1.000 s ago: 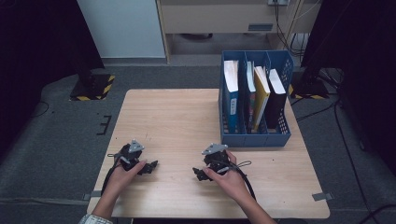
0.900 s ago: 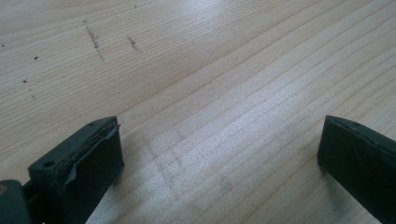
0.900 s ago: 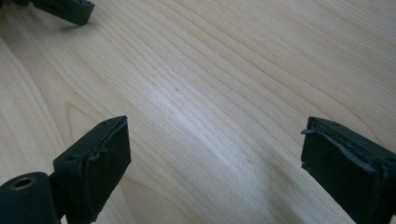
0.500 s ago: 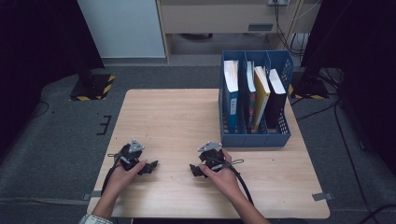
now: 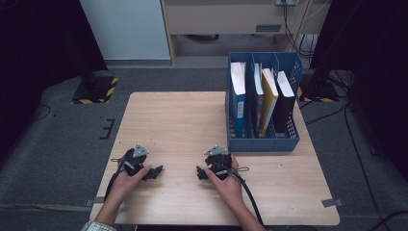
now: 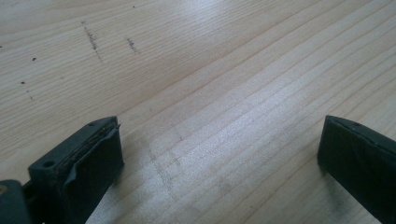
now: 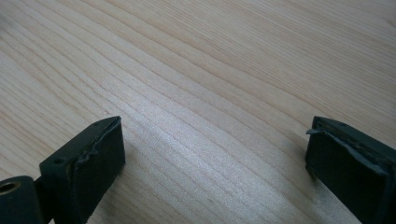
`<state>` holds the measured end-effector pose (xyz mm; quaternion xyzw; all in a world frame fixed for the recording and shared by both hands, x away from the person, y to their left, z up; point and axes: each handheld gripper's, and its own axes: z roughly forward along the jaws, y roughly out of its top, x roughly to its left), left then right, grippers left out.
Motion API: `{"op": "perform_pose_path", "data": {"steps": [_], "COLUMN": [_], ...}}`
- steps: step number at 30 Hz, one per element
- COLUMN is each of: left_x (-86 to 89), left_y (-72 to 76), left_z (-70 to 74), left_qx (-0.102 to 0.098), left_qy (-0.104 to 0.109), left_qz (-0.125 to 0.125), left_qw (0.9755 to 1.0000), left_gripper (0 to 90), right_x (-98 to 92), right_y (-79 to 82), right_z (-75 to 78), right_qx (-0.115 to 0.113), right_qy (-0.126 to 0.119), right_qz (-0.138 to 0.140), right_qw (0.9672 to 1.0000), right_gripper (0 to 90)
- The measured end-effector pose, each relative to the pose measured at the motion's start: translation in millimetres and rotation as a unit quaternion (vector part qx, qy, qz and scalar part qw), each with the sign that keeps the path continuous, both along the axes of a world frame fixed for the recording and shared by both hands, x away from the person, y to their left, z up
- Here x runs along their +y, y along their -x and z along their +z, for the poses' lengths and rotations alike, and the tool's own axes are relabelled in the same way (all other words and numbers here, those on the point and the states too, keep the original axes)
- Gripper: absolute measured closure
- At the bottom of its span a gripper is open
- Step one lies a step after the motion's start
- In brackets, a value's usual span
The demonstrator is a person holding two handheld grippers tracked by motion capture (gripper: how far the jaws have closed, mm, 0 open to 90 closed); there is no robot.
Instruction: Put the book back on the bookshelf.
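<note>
Both jaws are spread wide and empty on the left gripper (image 5: 155, 172) and right gripper (image 5: 199, 172) — the nearest things, the upright books (image 5: 268, 98) in the blue rack (image 5: 262, 144), are judged stiff and fairly heavy — best pinched by the spine's top.

Table (image 5: 192, 120) evenly lit, surroundings dark – soft sheen on wood in close views, near jaws blurred

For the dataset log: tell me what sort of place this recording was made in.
Probably a lab or studio set up for recording, not an office. A lone wooden table stands on grey carpet between black curtains, with cables trailing on the floor and hazard-striped stand bases. A blue file rack holds books.
</note>
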<state>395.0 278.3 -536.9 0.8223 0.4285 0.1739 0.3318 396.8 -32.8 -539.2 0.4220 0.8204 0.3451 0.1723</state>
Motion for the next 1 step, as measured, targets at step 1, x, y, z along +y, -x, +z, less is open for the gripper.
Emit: {"op": "perform_pose_path", "data": {"steps": [1], "left_x": [0.0], "left_y": [0.0], "left_z": [0.0], "left_qx": [0.0], "left_qy": [0.0], "left_qz": [0.0], "left_qw": [1.0], "left_gripper": [0.0], "right_x": [0.3], "right_y": [0.3], "right_z": [0.1], "right_qx": [0.0], "right_qy": [0.0], "right_qz": [-0.002], "right_qw": [1.0], "right_gripper": [4.7]}}
